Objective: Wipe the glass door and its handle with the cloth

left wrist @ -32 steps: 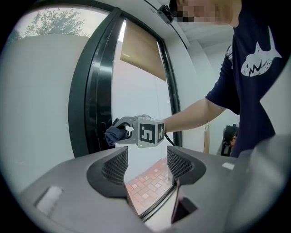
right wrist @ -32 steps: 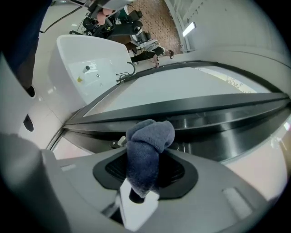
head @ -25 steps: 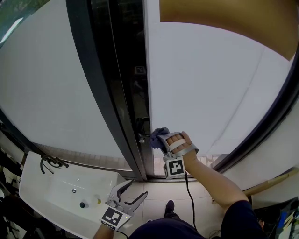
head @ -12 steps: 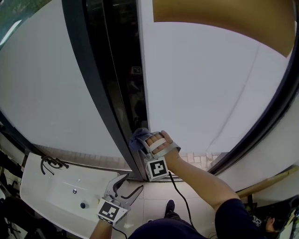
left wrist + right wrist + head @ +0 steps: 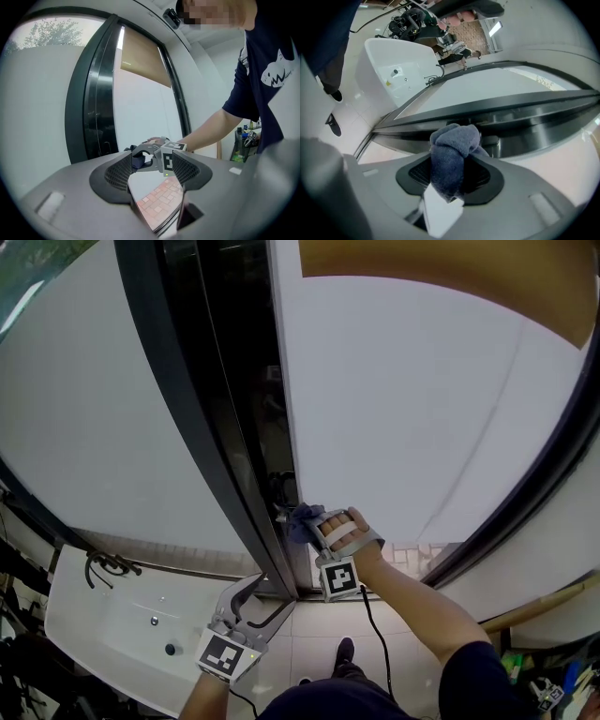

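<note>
The glass door (image 5: 422,409) has a pale pane beside a dark upright frame (image 5: 187,427). Its dark handle (image 5: 280,487) sits low on the door edge. My right gripper (image 5: 311,521) is shut on a bunched blue cloth (image 5: 296,517), which is pressed against the door edge just below the handle. In the right gripper view the cloth (image 5: 454,157) bulges out between the jaws against the dark frame (image 5: 520,112). My left gripper (image 5: 251,602) hangs lower left, open and empty. From its own view the left gripper (image 5: 152,174) looks at the cloth (image 5: 138,161).
A white sink (image 5: 122,624) with a dark tap (image 5: 103,566) stands at lower left. Pale floor tiles (image 5: 309,643) lie below the door. A cable (image 5: 367,610) trails from the right gripper. A wooden pole (image 5: 553,601) leans at the right edge.
The right gripper slid the cloth left along the door edge, then back a little right to below the handle. The left gripper stayed low and open.
</note>
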Demonstrator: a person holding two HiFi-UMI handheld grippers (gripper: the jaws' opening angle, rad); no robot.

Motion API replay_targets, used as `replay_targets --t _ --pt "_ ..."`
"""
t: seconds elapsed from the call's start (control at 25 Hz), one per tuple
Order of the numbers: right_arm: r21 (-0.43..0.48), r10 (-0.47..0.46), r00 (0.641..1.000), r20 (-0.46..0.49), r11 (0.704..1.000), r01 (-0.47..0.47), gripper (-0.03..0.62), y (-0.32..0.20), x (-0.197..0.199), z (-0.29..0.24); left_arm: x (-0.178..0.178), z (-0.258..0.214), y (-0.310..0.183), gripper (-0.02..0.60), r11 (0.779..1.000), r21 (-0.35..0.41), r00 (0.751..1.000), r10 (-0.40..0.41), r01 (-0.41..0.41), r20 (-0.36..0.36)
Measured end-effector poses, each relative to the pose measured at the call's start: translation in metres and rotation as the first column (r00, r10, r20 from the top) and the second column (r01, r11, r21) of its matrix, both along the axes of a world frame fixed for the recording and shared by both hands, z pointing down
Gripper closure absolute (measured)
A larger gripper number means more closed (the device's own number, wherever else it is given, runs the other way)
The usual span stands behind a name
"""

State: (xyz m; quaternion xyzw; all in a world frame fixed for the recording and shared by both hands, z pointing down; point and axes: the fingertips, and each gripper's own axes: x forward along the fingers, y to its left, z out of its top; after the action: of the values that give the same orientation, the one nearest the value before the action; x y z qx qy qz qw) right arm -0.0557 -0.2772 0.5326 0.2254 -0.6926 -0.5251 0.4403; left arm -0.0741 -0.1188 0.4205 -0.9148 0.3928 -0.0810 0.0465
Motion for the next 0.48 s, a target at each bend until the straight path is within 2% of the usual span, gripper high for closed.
replay_targets --t 0.12,0.2,0.24,0.28,0.32,0.36,0.4,0.44,0.48 --pt "-0.003 0.055 0.998 0.01 0.998 -0.055 0.424 -0.004 0.028 0.007 0.002 0.009 -0.002 0.317 1.0 -0.013 1.0 0.01 -0.01 0.012" --pt "-0.012 0.081 0.994 0.066 0.997 -0.081 0.424 -0.006 0.04 0.004 0.005 0.01 -0.005 0.317 1.0 -0.023 1.0 0.011 -0.011 0.026" --pt "-0.053 0.085 0.987 0.133 0.995 -0.079 0.424 -0.004 0.042 -0.001 0.005 0.01 -0.006 0.316 1.0 -0.028 0.999 0.009 -0.008 0.034" --pt "-0.14 0.089 0.967 0.237 0.989 -0.057 0.424 0.0 0.044 -0.007 0.006 0.009 -0.006 0.318 0.999 -0.032 0.999 0.01 -0.009 0.038" --pt "-0.269 0.109 0.921 0.374 0.963 -0.005 0.424 0.005 0.045 -0.014 0.008 0.009 -0.006 0.318 0.999 -0.032 0.999 0.016 -0.015 0.034" --pt "-0.417 0.166 0.836 0.523 0.905 0.081 0.424 0.007 0.049 -0.02 0.009 0.01 -0.006 0.318 0.999 -0.031 0.999 0.023 -0.022 0.031" --pt "-0.548 0.269 0.711 0.65 0.814 0.193 0.424 0.004 0.055 -0.028 0.009 0.01 -0.007 0.318 0.999 -0.031 0.999 0.026 -0.025 0.031" --pt "-0.632 0.399 0.557 0.728 0.706 0.321 0.424 -0.004 0.065 -0.036 0.009 0.011 -0.008 0.318 0.999 -0.03 0.999 0.026 -0.024 0.038" --pt "-0.662 0.531 0.396 0.749 0.597 0.453 0.424 -0.015 0.076 -0.045 0.009 0.012 -0.009 0.317 0.999 -0.029 0.999 0.024 -0.023 0.047"
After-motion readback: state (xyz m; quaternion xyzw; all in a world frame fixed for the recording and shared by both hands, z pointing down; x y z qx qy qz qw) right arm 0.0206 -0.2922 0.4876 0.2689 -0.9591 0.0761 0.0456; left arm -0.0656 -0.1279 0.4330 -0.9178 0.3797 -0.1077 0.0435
